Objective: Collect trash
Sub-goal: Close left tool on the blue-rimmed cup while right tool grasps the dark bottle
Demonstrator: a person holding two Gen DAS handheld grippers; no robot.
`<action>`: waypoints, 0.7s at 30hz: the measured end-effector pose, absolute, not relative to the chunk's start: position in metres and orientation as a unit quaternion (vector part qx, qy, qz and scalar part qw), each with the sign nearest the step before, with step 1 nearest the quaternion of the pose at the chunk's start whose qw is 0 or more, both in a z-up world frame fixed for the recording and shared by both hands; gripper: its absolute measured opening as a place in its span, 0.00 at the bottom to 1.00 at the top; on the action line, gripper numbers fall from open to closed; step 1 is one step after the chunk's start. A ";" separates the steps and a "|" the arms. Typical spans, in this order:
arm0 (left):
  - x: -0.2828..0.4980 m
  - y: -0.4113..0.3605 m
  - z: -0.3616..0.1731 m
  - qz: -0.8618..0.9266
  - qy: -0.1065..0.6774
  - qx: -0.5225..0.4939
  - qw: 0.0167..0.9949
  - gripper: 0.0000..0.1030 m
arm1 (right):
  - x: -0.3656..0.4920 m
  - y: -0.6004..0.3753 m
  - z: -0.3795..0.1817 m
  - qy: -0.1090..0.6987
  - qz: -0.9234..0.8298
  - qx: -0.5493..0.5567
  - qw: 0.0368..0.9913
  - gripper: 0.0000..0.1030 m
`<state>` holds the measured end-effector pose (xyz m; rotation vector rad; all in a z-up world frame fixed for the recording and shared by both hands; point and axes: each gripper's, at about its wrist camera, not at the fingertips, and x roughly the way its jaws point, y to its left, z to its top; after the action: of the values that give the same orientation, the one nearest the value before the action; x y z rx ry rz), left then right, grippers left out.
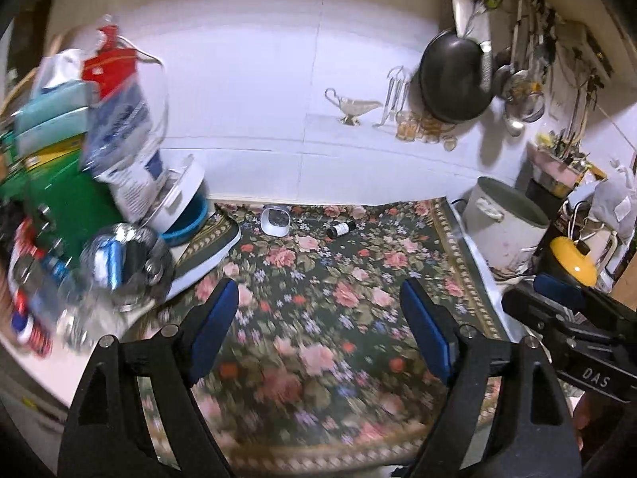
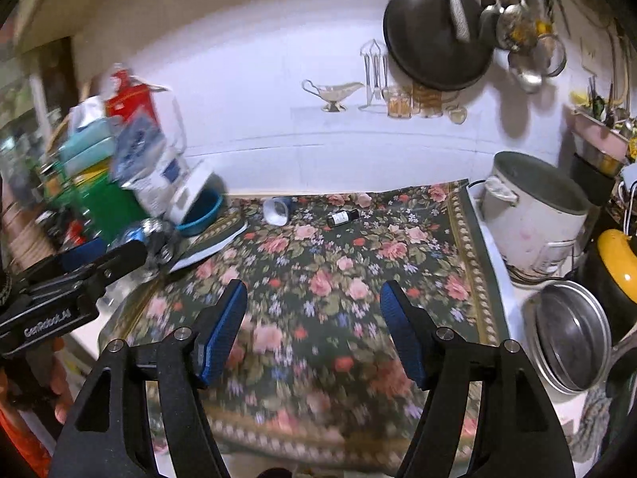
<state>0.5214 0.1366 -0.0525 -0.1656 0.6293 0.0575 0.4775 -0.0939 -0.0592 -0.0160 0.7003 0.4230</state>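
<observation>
A small dark bottle (image 1: 340,229) lies on its side on the floral cloth (image 1: 318,298) near the back wall, with a tipped white cup (image 1: 274,220) to its left. Both also show in the right wrist view, bottle (image 2: 342,217) and cup (image 2: 275,210). My left gripper (image 1: 320,314) is open and empty above the cloth's front half. My right gripper (image 2: 312,318) is open and empty over the same cloth (image 2: 318,279). Each gripper shows in the other's view, the right one at the far right (image 1: 557,298), the left one at the far left (image 2: 99,263).
A cluttered pile stands at the left: a clear plastic bag (image 1: 127,151), green box (image 1: 67,199), white-and-blue bowl (image 1: 187,215) and cans (image 1: 115,259). A white pot (image 2: 533,215), steel pan (image 2: 569,334) and yellow lid (image 2: 621,263) crowd the right. A black wok (image 2: 434,36) and utensils hang on the wall.
</observation>
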 end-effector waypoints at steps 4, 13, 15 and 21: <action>0.570 0.169 -0.064 0.008 0.322 -0.080 0.943 0.80 | 0.518 -0.070 -0.067 0.354 0.180 0.008 0.918 0.64; 0.656 0.212 -0.106 0.010 0.365 -0.103 0.925 0.80 | 0.616 -0.043 -0.107 0.402 0.150 0.013 0.903 0.64; 0.671 0.218 -0.116 0.020 0.373 -0.104 0.922 0.80 | 0.642 -0.039 -0.118 0.416 0.150 0.010 0.897 0.64; 0.714 0.232 -0.160 0.083 0.409 -0.128 0.900 0.80 | 0.731 -0.020 -0.170 0.466 0.173 -0.013 0.868 0.64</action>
<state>0.7141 0.2316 -0.1601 -0.2646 0.8460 0.1724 0.7308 -0.0201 -0.1699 -0.0281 0.9747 0.3623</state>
